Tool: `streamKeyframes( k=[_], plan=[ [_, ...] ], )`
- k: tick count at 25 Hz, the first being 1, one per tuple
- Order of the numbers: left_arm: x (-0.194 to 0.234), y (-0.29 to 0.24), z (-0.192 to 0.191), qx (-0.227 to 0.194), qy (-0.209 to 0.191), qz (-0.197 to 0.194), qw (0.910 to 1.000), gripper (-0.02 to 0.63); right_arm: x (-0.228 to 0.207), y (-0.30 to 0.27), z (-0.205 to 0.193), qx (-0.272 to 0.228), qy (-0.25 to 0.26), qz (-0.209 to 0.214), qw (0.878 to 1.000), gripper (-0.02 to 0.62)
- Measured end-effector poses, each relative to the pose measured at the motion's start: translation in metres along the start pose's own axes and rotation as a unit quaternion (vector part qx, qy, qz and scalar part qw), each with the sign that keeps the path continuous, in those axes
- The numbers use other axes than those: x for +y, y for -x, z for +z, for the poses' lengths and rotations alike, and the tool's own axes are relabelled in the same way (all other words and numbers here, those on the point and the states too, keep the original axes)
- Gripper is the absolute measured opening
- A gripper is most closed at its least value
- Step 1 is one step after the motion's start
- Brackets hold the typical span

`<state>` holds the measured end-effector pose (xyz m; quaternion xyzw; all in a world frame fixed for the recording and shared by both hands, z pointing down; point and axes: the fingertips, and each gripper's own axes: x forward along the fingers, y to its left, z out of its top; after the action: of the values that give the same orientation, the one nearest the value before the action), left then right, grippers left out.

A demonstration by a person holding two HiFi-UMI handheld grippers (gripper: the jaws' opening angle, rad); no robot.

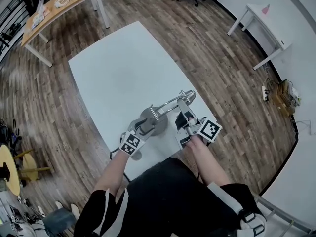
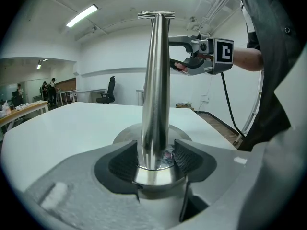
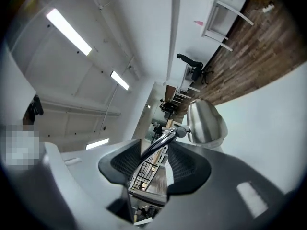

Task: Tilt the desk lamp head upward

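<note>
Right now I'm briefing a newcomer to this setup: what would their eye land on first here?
The silver desk lamp stands at the near edge of the white table, both claws at it. The left claw clamps its shiny upright post just above the base, while the right claw has the lamp's thin arm between its parted jaws, just short of the domed head.

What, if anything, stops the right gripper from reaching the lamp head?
Nothing, it seems, so probably yes: the lamp head sits just beyond the right gripper, whose open jaws straddle the lamp arm leading to it.
</note>
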<state>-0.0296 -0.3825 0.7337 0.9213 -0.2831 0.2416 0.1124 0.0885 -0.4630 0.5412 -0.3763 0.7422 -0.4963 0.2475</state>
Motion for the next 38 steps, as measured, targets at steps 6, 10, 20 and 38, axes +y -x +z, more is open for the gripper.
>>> streamKeyframes(
  k=[6,10,20,38],
  plan=[
    [0.0,-0.002,0.001,0.003,0.001,-0.001,1.0,0.249,0.024,-0.002,0.01,-0.002,0.064,0.019,0.998,0.166],
    [0.001,-0.002,-0.001,0.005,0.0,-0.002,1.0,0.249,0.038,-0.002,0.012,-0.006,0.103,0.025,0.994,0.155],
    [0.0,-0.002,-0.002,0.009,0.001,-0.005,0.9999,0.247,0.083,-0.002,0.012,0.009,0.241,0.031,0.97,0.129],
    [0.0,-0.001,-0.003,0.007,-0.003,-0.013,0.9999,0.244,0.136,-0.006,-0.014,0.04,0.373,0.078,0.924,0.087]
  ],
)
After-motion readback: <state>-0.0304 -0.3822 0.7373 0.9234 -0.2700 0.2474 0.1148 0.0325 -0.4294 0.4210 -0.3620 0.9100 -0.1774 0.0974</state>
